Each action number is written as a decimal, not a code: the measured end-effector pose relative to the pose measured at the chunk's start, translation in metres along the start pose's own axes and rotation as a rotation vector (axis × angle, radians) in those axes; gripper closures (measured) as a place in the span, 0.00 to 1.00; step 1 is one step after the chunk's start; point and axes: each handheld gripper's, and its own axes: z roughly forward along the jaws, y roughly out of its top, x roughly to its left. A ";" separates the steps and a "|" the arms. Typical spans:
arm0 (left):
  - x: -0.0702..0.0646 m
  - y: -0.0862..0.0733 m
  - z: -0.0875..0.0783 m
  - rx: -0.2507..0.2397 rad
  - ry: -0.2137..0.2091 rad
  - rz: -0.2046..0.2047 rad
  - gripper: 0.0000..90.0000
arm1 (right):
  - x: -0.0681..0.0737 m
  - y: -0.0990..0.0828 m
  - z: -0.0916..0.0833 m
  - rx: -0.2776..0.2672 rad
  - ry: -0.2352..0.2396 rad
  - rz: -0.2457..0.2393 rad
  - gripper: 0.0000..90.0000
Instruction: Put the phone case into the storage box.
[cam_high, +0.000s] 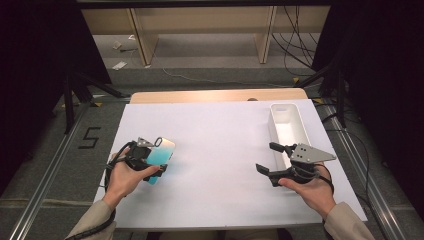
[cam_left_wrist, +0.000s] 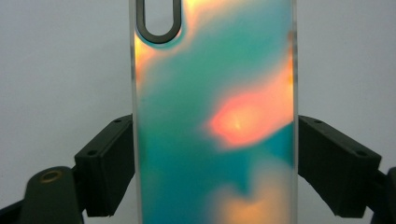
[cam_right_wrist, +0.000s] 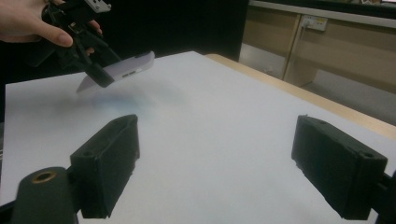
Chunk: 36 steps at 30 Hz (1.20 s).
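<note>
Gripping the case (cam_left_wrist: 215, 121) by its edges at 8 o'clock, your left tongs (cam_high: 159, 159) risked slipping; right tongs (cam_right_wrist: 229, 158) gaped empty.

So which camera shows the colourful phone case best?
The left gripper view: the phone case is close up, teal and orange, clamped between the jaws. The high view shows it small in the left gripper; the right gripper view shows its pale edge, lifted off the table.

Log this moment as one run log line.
left gripper: shut on phone case, held above table | right gripper: open, empty | white bin: empty, right side
</note>
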 end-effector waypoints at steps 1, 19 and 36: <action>0.000 0.000 0.000 -0.013 0.003 0.001 0.19 | 0.000 0.000 0.000 0.001 -0.001 0.001 0.18; -0.007 0.003 -0.003 -0.137 0.009 0.050 0.19 | 0.000 0.000 0.000 -0.002 -0.012 0.000 0.18; -0.013 0.005 -0.005 -0.246 0.017 0.064 0.19 | 0.000 0.001 0.002 -0.010 -0.019 0.007 0.18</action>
